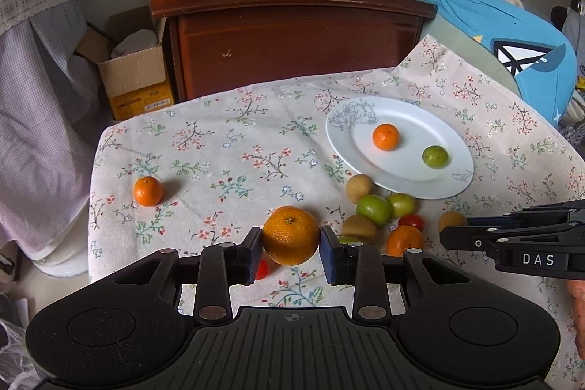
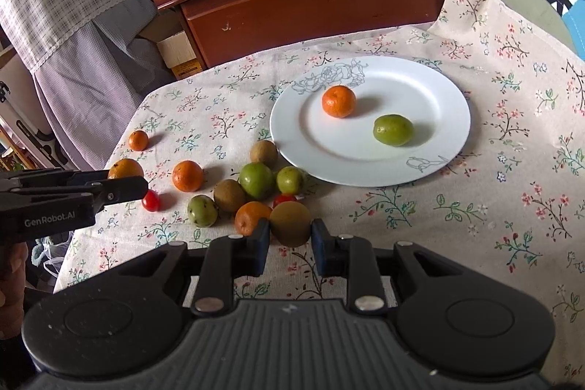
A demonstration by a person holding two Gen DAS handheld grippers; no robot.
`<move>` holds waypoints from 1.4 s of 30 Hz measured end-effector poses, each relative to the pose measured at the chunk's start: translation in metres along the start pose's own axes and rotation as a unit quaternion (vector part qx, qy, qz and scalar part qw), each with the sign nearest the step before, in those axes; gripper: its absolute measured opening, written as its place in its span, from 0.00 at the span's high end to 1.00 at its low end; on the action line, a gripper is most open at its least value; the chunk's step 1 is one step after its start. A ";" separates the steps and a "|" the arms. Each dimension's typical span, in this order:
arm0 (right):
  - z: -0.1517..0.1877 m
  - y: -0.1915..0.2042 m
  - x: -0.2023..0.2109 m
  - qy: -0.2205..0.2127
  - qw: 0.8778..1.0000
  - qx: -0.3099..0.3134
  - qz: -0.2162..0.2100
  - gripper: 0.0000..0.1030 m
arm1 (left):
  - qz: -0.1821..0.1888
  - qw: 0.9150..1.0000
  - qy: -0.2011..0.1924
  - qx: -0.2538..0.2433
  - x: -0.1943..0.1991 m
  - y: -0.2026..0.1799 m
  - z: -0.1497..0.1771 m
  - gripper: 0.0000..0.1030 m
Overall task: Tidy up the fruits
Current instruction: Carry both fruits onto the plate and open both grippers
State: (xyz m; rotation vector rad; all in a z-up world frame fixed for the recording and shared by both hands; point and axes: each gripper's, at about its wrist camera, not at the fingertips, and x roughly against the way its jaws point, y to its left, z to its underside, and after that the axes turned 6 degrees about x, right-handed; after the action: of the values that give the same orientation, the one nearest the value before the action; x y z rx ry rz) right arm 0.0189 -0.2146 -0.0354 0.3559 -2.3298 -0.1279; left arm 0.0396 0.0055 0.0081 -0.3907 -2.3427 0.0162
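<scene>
- Fruits lie mostly in a loose cluster on the bench's floral cloth (image 2: 512, 141), at about 8 o'clock of the white plate (image 2: 449, 148); the plate already holds a small mandarin (image 2: 338, 101) and a green plum (image 2: 393, 130).
- The left gripper (image 1: 291, 243) has its fingers closed against the sides of a large mandarin (image 1: 290, 235), apparently grasping it.
- The right gripper (image 2: 290, 236) brackets a kiwi (image 2: 290, 223); its fingers touch or nearly touch the fruit, and I cannot tell whether they grip.
- Judged step: picking fruits for the plate. Next calls for lifting each clear of its neighbours and carrying it toward 1 o'clock onto the plate.
- The right wrist view shows the cluster whole, including a cherry tomato (image 2: 151, 200); the left wrist view half hides that tomato behind its finger, yet shows a cardboard box (image 1: 135, 75) beside the wooden cabinet (image 1: 292, 39).
</scene>
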 end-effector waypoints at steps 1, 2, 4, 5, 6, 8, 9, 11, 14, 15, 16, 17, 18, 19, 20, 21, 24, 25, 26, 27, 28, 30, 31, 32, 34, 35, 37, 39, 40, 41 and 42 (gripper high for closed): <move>-0.001 0.000 0.001 -0.002 1.000 0.000 0.000 0.76 | 0.003 1.000 -0.002 -0.001 0.000 -0.003 -0.001 0.70; -0.001 0.000 0.001 -0.003 1.000 -0.001 0.000 0.76 | 0.005 1.000 -0.005 -0.004 0.001 -0.006 -0.002 0.70; -0.002 -0.001 0.003 -0.006 1.000 -0.003 0.000 0.76 | 0.010 1.000 -0.010 -0.008 0.002 -0.011 -0.004 0.70; -0.003 -0.002 0.004 -0.008 1.000 -0.004 0.000 0.76 | 0.013 1.000 -0.012 -0.010 0.002 -0.013 -0.005 0.70; -0.004 -0.002 0.005 -0.009 1.000 -0.005 -0.001 0.76 | 0.016 1.000 -0.013 -0.011 0.002 -0.015 -0.006 0.70; -0.005 -0.003 0.007 -0.013 1.000 -0.010 -0.002 0.76 | 0.022 1.000 -0.017 -0.011 0.002 -0.019 -0.008 0.70; -0.006 -0.004 0.009 -0.016 1.000 -0.013 -0.004 0.76 | 0.025 0.999 -0.019 -0.011 0.002 -0.021 -0.009 0.70; -0.009 -0.005 0.011 -0.021 1.000 -0.017 -0.005 0.76 | 0.032 0.999 -0.022 -0.010 0.003 -0.025 -0.012 0.70; -0.016 -0.008 0.016 -0.030 0.999 -0.021 -0.005 0.76 | 0.041 0.999 -0.025 -0.011 0.001 -0.031 -0.016 0.70; -0.018 -0.010 0.018 -0.033 0.999 -0.025 -0.005 0.76 | 0.044 0.999 -0.026 -0.011 0.000 -0.032 -0.017 0.70; -0.022 -0.013 0.019 -0.035 0.999 -0.029 -0.005 0.76 | 0.047 0.998 -0.026 -0.011 -0.002 -0.035 -0.019 0.70; -0.025 -0.016 0.021 -0.037 0.999 -0.033 -0.004 0.76 | 0.051 0.998 -0.026 -0.011 -0.004 -0.037 -0.021 0.70; -0.029 -0.018 0.022 -0.039 0.999 -0.036 -0.003 0.76 | 0.053 0.998 -0.025 -0.012 -0.007 -0.039 -0.023 0.70; -0.033 -0.022 0.024 -0.042 0.998 -0.038 -0.001 0.76 | 0.056 0.998 -0.024 -0.013 -0.009 -0.042 -0.025 0.70; -0.038 -0.026 0.025 -0.046 0.998 -0.040 0.002 0.76 | 0.059 0.998 -0.023 -0.013 -0.012 -0.045 -0.026 0.70; -0.042 -0.030 0.025 -0.049 0.998 -0.042 0.005 0.76 | 0.064 0.998 -0.021 -0.013 -0.014 -0.047 -0.028 0.70; -0.054 -0.043 0.023 -0.054 0.997 -0.046 0.014 0.76 | 0.072 0.997 -0.020 -0.017 -0.021 -0.054 -0.034 0.70; -0.058 -0.047 0.021 -0.055 0.997 -0.046 0.019 0.76 | 0.074 0.997 -0.021 -0.019 -0.024 -0.057 -0.036 0.70; -0.061 -0.051 0.019 -0.055 0.997 -0.047 0.024 0.76 | 0.077 0.997 -0.020 -0.020 -0.027 -0.059 -0.038 0.70; -0.064 -0.056 0.017 -0.055 0.997 -0.050 0.026 0.76 | 0.080 0.996 -0.020 -0.021 -0.030 -0.061 -0.040 0.70; -0.067 -0.062 0.013 -0.053 0.997 -0.056 0.025 0.76 | 0.082 0.996 -0.019 -0.022 -0.034 -0.064 -0.041 0.70; -0.070 -0.070 0.005 -0.046 0.996 -0.067 0.029 0.76 | 0.084 0.996 -0.015 -0.028 -0.041 -0.069 -0.043 0.70; -0.071 -0.074 0.001 -0.043 0.996 -0.073 0.034 0.76 | 0.086 0.996 -0.012 -0.030 -0.046 -0.071 -0.044 0.70; -0.072 -0.079 -0.003 -0.040 0.995 -0.080 0.036 0.76 | 0.088 0.996 -0.009 -0.031 -0.051 -0.074 -0.045 0.70; -0.073 -0.086 -0.011 -0.032 0.994 -0.093 0.039 0.76 | 0.091 0.995 -0.003 -0.032 -0.059 -0.078 -0.046 0.70; -0.073 -0.090 -0.015 -0.029 0.994 -0.099 0.043 0.76 | 0.092 0.995 -0.001 -0.034 -0.063 -0.080 -0.046 0.70; -0.074 -0.095 -0.021 -0.025 0.993 -0.105 0.050 0.76 | 0.094 0.995 0.004 -0.037 -0.071 -0.084 -0.046 0.70; -0.074 -0.100 -0.027 -0.023 0.992 -0.109 0.055 0.76 | 0.099 0.995 0.011 -0.032 -0.078 -0.086 -0.047 0.70; -0.075 -0.103 -0.029 -0.022 0.992 -0.115 0.055 0.76 | 0.100 0.994 0.013 -0.031 -0.081 -0.087 -0.047 0.70; -0.075 -0.106 -0.032 -0.020 0.991 -0.121 0.053 0.76 | 0.100 0.994 0.016 -0.032 -0.084 -0.088 -0.046 0.70; -0.074 -0.108 -0.034 -0.017 0.990 -0.127 0.050 0.76 | 0.100 0.994 0.017 -0.033 -0.087 -0.089 -0.046 0.70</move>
State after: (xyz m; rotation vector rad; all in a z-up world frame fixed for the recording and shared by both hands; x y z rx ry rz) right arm 0.1179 -0.3068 -0.0276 0.1099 -2.3246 -0.3799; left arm 0.1053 -0.1084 -0.0065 -0.6519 -2.2663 0.0279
